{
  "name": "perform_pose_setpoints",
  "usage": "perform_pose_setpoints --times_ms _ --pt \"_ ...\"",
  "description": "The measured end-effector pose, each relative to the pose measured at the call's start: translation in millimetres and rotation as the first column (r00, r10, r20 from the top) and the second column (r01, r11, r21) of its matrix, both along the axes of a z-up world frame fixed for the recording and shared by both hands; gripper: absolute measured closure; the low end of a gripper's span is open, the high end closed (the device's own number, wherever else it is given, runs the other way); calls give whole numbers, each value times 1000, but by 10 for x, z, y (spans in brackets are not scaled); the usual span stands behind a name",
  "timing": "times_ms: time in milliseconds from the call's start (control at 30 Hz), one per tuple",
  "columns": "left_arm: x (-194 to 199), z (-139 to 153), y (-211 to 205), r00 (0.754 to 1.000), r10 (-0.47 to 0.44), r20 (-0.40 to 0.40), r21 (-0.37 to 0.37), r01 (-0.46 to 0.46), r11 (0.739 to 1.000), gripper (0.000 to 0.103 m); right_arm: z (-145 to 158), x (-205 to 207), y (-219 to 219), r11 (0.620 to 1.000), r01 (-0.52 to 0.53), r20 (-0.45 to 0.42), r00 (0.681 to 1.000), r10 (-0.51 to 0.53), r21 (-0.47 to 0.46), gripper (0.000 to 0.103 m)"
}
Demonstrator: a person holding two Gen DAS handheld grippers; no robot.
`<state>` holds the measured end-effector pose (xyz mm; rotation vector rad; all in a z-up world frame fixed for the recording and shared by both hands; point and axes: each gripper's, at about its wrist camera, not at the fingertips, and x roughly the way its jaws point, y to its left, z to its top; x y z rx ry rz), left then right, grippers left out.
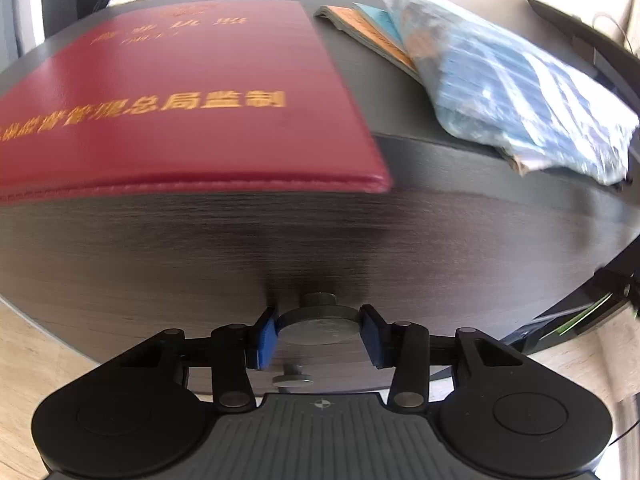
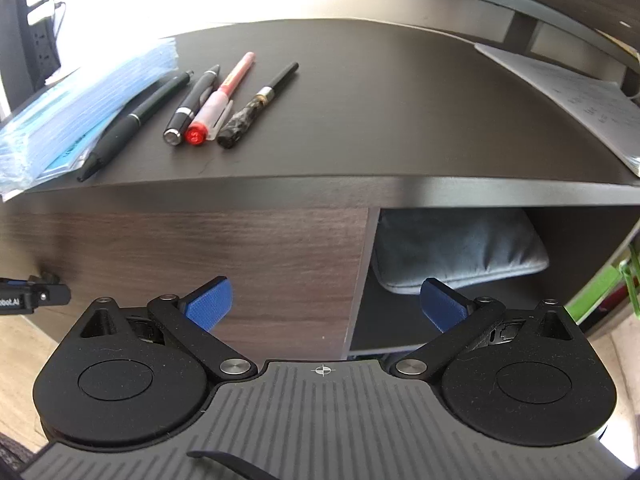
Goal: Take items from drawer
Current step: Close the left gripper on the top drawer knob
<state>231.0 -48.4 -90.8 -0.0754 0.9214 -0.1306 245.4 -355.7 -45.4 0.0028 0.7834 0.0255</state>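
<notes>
In the left wrist view my left gripper [image 1: 318, 334] is shut on the round grey drawer knob [image 1: 318, 326], its blue pads [image 1: 266, 338] pressing both sides. The knob sits on the dark wood drawer front [image 1: 200, 256], which lies flush under the desk top. My right gripper [image 2: 326, 306] hangs open and holds nothing, a short way in front of the same drawer front [image 2: 200, 264]. The tip of the left gripper [image 2: 36, 294] shows at that view's left edge. The drawer's inside is hidden.
On the desk top lie a red booklet [image 1: 172, 92], orange and teal booklets [image 1: 372, 28], a blue plastic packet [image 1: 520, 92], several pens [image 2: 208, 104] and papers [image 2: 580, 100]. A second knob [image 1: 292, 378] sits lower. A grey cushion [image 2: 452, 252] fills the open compartment to the right.
</notes>
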Motion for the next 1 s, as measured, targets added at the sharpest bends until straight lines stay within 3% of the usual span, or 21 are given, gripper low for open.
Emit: perform_pose_setpoints --times_ms 200,433,1000 --pt "-7 20 -50 999 -38 -3 38 38 999 62 -40 196 32 990 -129 -33 991 127 -64 9" --pt "119 -23 -370 997 -76 -4 99 76 992 62 -107 341 92 976 -211 -106 973 205 -59 9" --pt "-7 -5 -749 982 -186 -38 225 190 956 62 -79 129 94 973 -213 -153 968 198 -92 11"
